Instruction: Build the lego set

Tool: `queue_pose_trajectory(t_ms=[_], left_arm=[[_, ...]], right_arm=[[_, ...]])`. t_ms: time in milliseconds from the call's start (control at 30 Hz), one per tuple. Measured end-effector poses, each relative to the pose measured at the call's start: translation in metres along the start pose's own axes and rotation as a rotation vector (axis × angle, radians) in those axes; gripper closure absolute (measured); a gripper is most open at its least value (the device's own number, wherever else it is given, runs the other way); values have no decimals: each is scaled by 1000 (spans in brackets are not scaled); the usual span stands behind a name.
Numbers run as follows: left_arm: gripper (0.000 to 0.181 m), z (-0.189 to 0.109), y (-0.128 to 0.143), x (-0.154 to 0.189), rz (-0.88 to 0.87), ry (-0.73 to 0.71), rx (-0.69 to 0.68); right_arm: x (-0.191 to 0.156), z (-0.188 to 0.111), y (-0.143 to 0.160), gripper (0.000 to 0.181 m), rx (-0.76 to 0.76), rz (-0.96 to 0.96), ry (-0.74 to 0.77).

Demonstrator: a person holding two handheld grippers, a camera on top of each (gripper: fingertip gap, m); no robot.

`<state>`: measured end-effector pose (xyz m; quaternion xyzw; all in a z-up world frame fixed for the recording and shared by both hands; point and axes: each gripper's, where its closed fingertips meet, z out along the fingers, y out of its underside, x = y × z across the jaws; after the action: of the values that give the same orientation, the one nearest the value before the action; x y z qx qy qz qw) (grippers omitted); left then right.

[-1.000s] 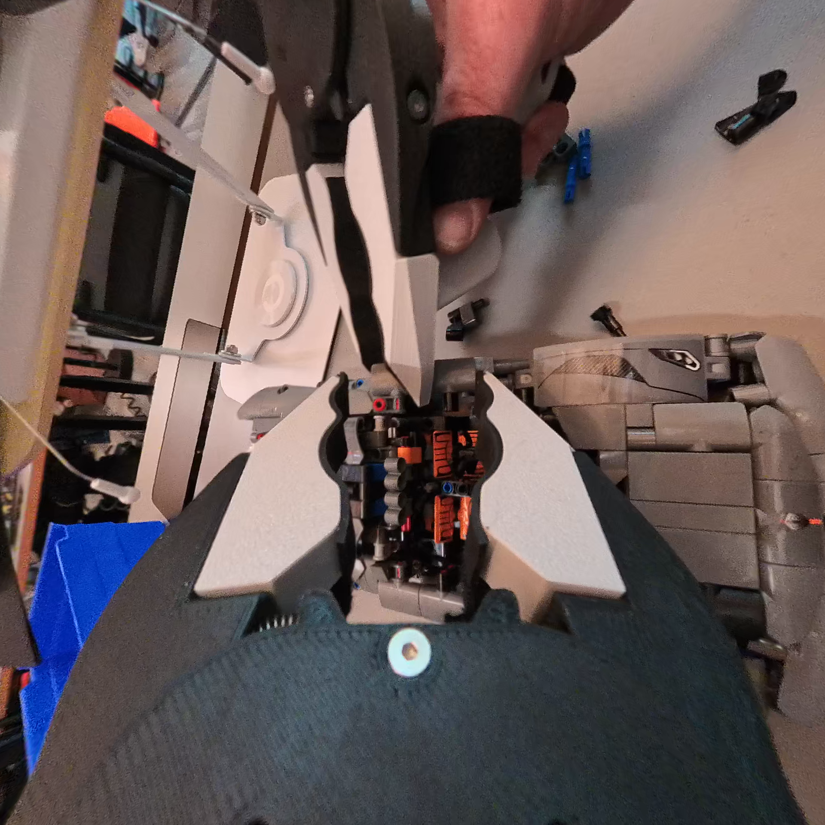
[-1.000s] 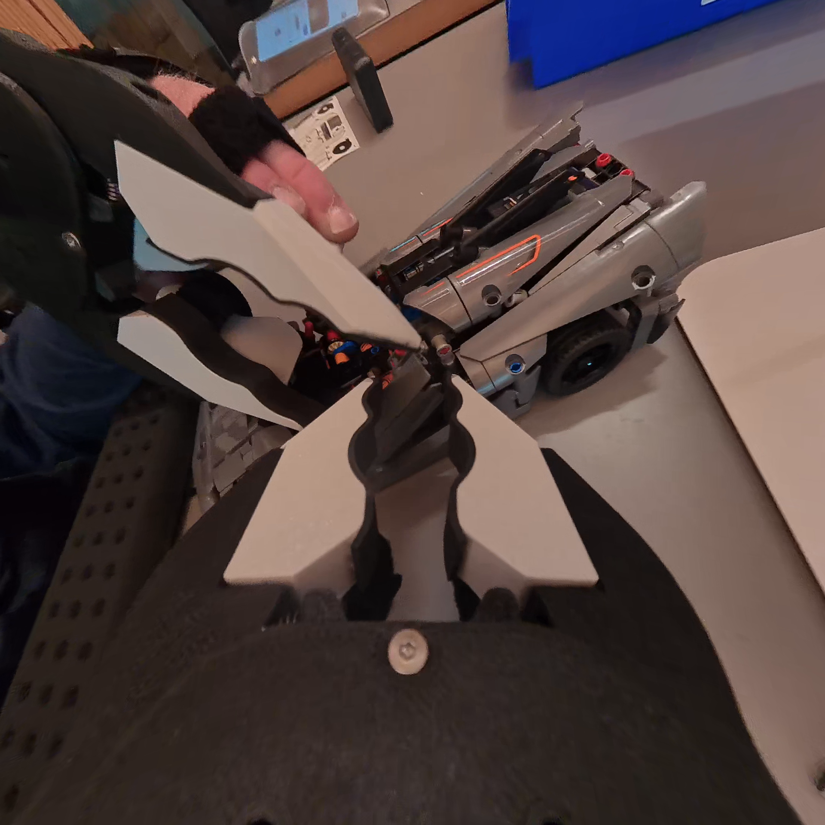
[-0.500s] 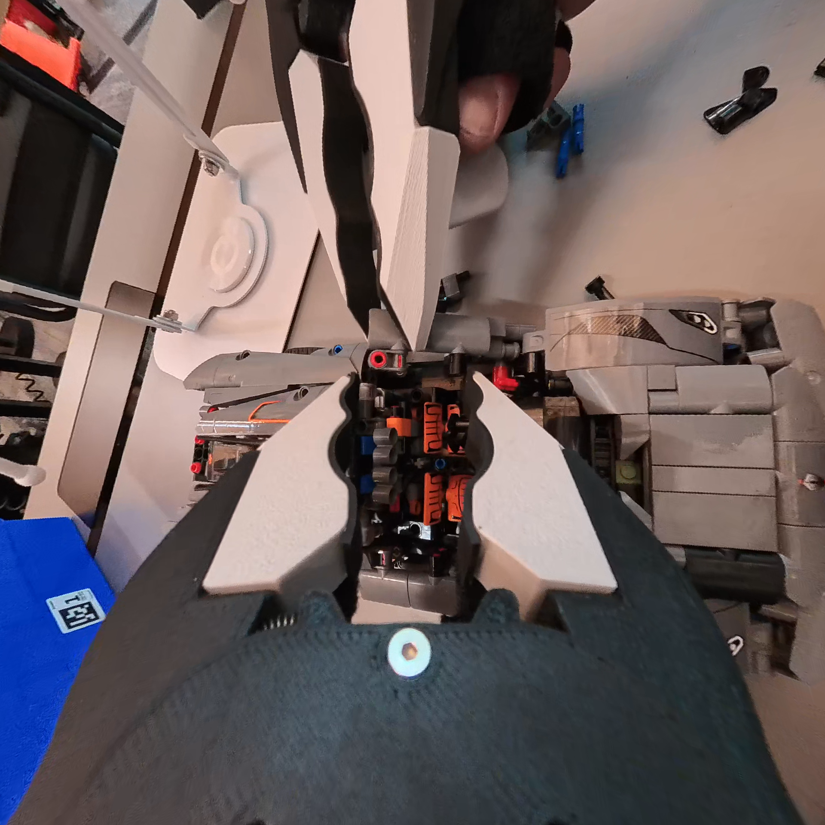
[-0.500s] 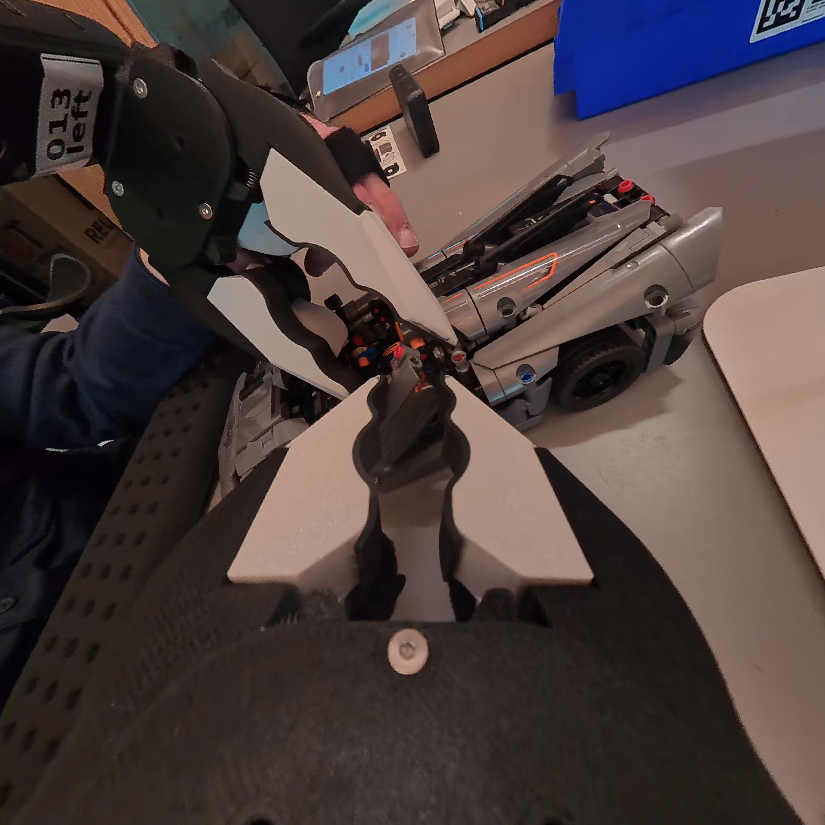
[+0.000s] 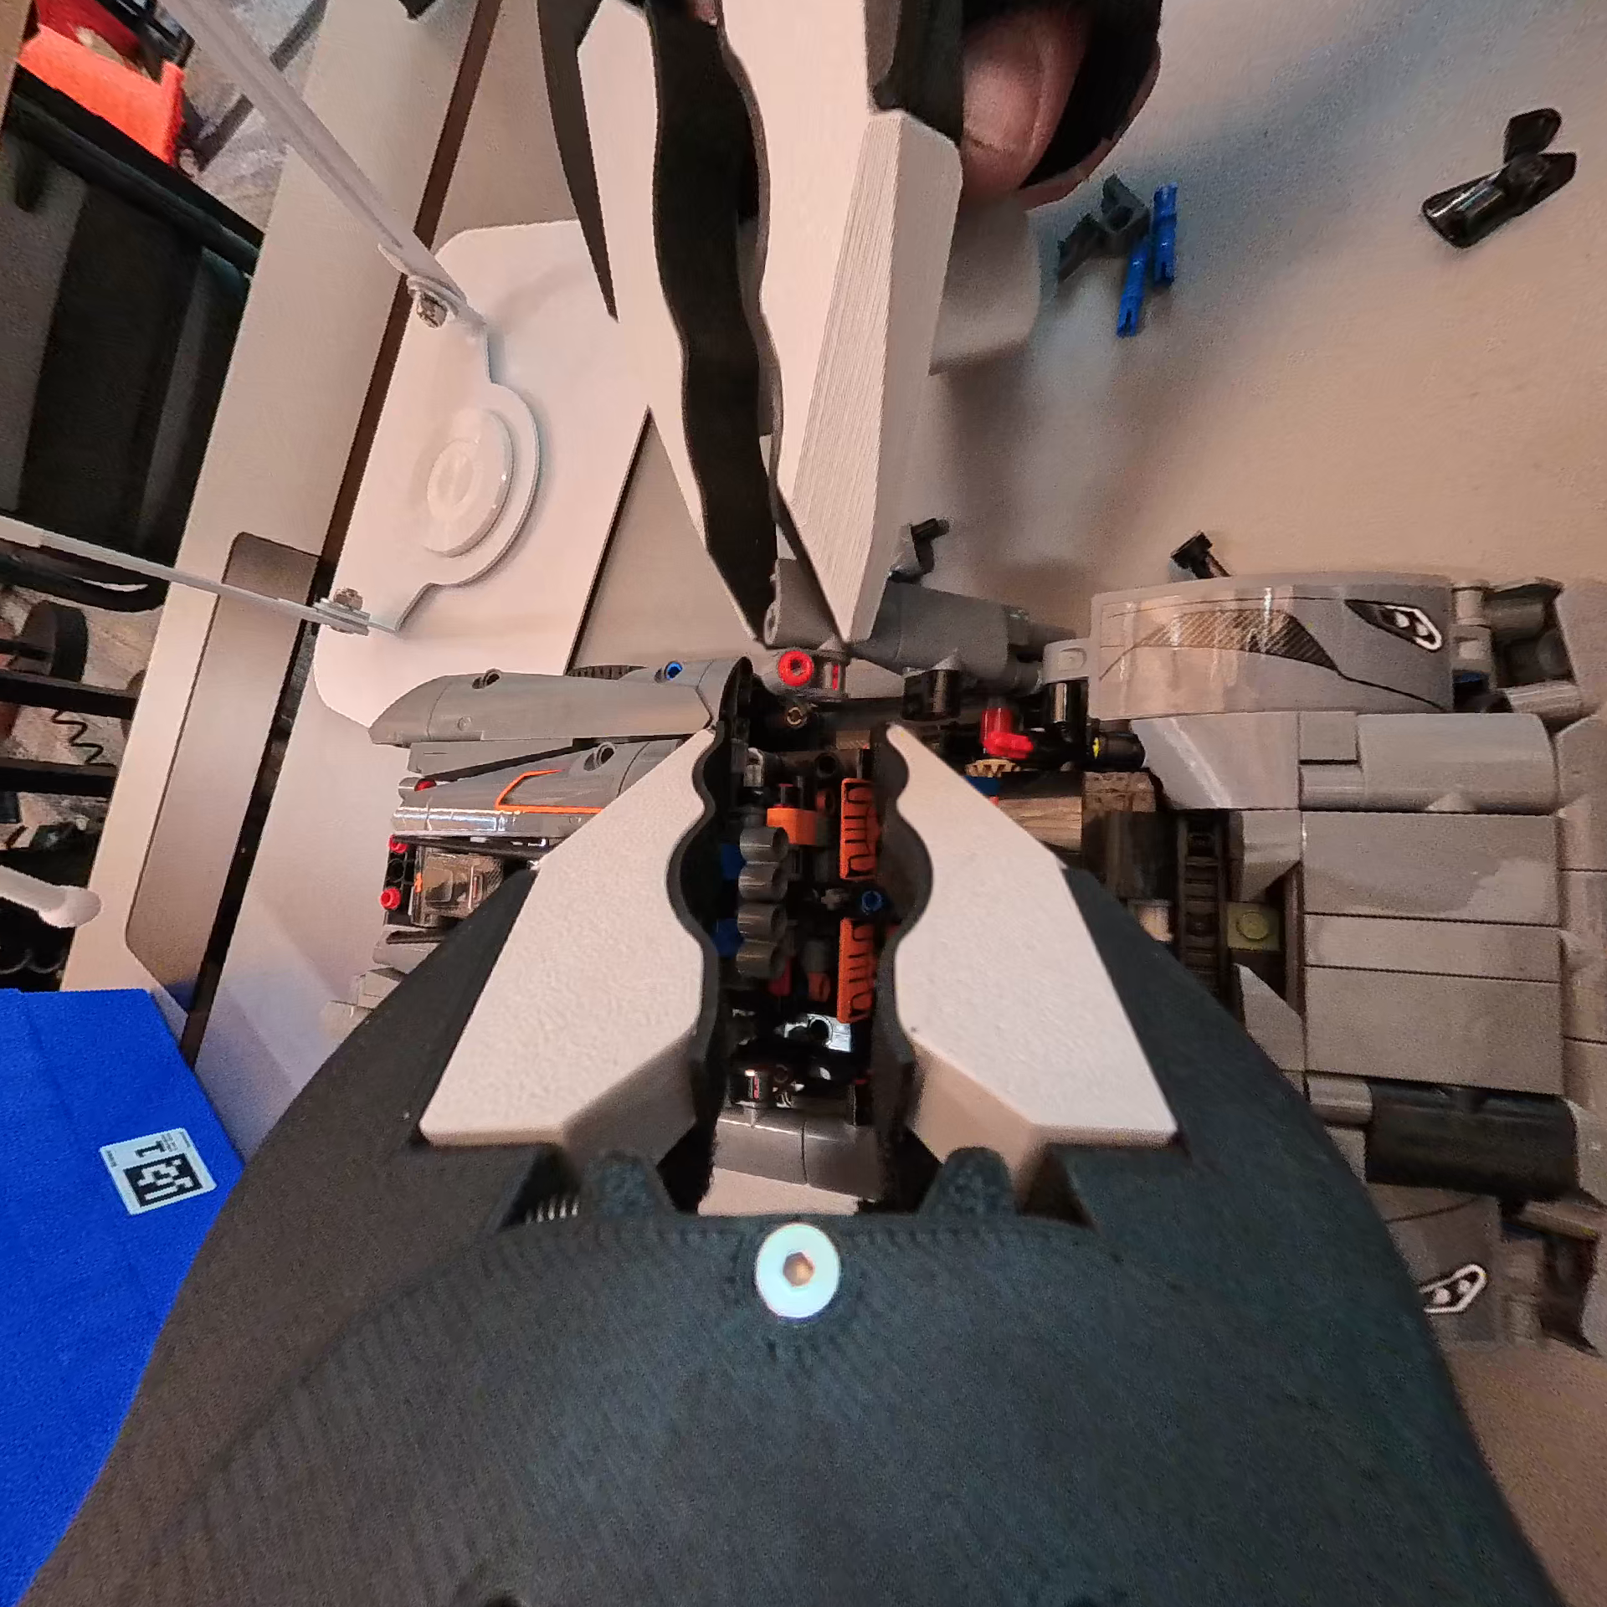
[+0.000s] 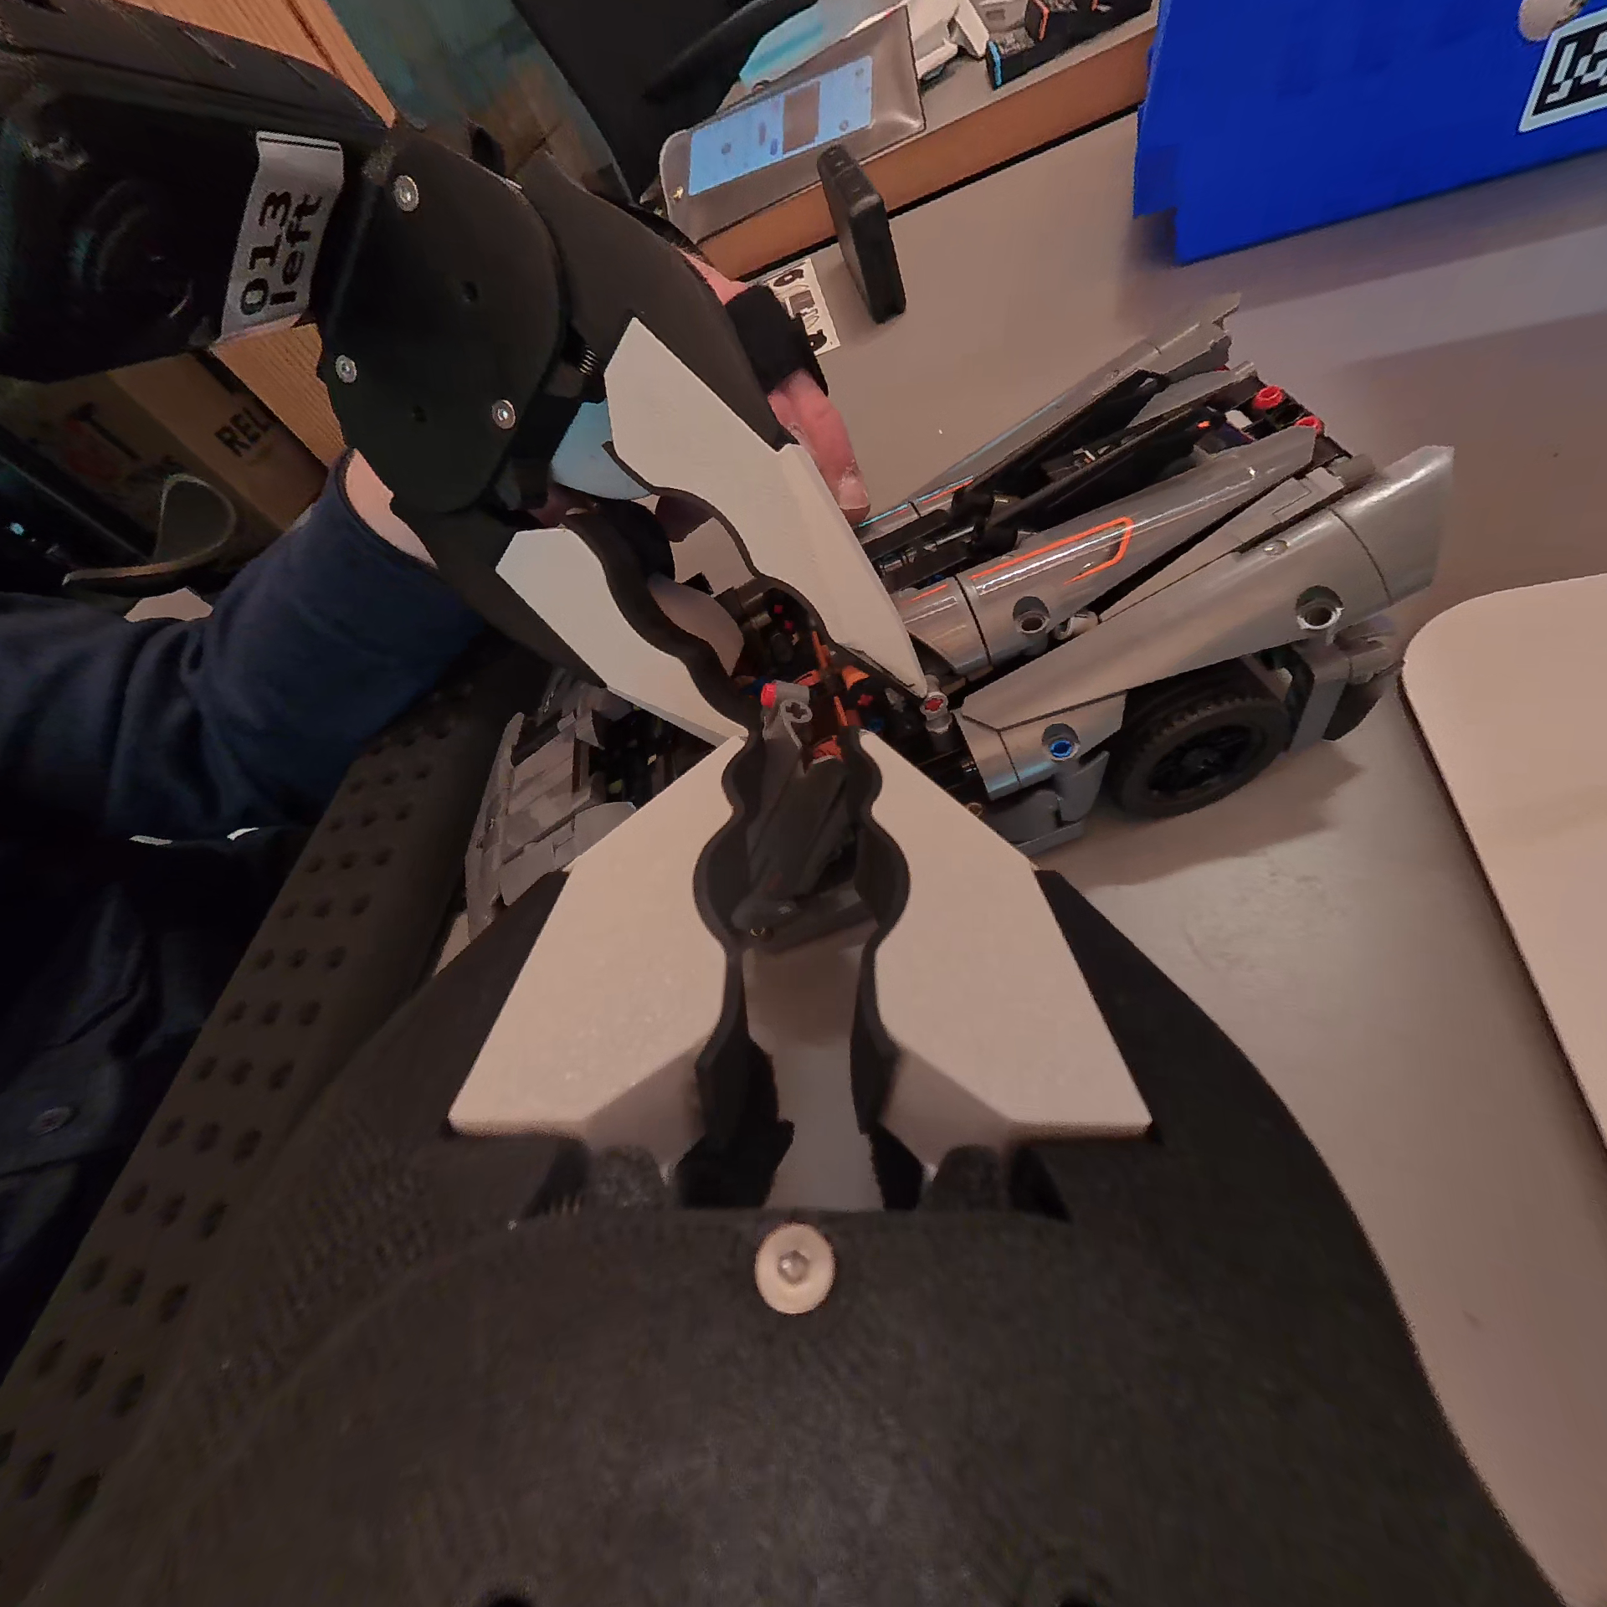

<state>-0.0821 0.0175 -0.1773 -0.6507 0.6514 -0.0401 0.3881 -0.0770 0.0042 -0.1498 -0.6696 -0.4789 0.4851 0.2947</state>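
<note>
Fitting step: right gripper (image 6: pixel 800 748), clamping a dark part (image 6: pixel 796 835), is seating it on the car (image 6: pixel 1156 626), left gripper (image 5: pixel 796 783) straddling its middle, jaws part-spread; next calling for alignment, then pressing.

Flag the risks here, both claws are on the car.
1. The right claw grips a dark grey piece at the lego car's crowded middle; a skewed push may jam it.
2. The left claw straddles the orange parts; squeezing could loosen them.
3. Claw tips nearly meet and may collide.
</note>
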Motion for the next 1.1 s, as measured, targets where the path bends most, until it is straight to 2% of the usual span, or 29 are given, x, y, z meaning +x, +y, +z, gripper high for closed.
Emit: queue_pose_trajectory(t_ms=[400, 567, 833, 1100], left_arm=[[153, -3, -5, -2, -26, -3, 32], [156, -6, -12, -1, -19, -2, 69], [167, -5, -13, -1, 9, -16, 62], [167, -5, -14, -1, 26, -26, 61]], right_arm=[[-4, -2, 2, 166, -16, -11, -19], [2, -7, 1, 160, -27, -2, 17], [1, -6, 4, 158, -110, -107, 98], [4, -7, 5, 166, -121, -127, 124]])
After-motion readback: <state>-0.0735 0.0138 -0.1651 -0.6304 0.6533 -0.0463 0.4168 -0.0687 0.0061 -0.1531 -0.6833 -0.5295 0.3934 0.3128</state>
